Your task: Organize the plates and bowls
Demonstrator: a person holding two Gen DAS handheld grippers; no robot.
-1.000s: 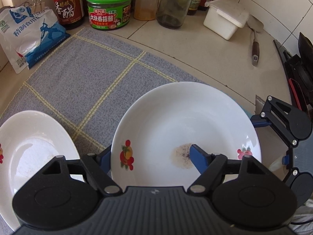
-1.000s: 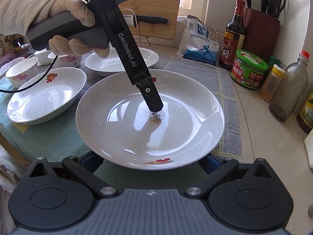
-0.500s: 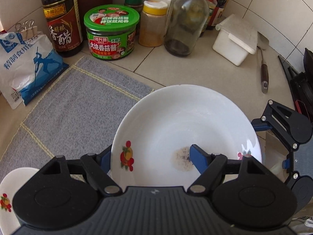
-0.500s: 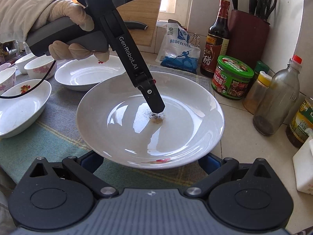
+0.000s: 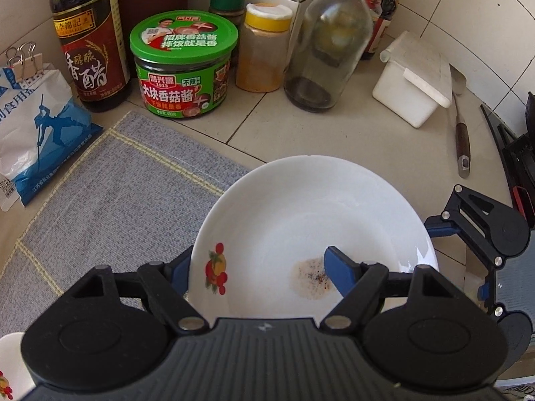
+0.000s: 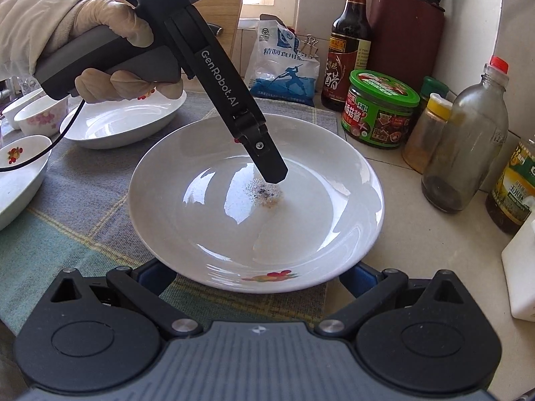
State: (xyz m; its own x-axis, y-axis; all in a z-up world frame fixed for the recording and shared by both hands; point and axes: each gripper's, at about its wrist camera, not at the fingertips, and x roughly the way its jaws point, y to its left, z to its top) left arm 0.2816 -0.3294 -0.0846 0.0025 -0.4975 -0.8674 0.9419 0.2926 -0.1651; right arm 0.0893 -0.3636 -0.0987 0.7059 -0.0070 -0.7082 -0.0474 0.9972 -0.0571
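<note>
White plate [image 6: 301,240], glazed, stiff, slick and breakable, rides above bench [image 5: 334,133] at edge of grey mat [image 5: 117,193]. Left hand-held gripper [image 5: 264,267] pinches its rim, one finger inside by crumbs; right hand-held gripper [image 6: 257,277] spread wide, under near rim. Far: sauce jar [image 5: 184,70], bottles w/ little room. Left: more plates, bowls.

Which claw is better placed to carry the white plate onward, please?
Left. The left claw clamps the plate, one finger inside by the residue, the other outside its rim. The right claw is open, its fingers merely spread beneath the near rim.
</note>
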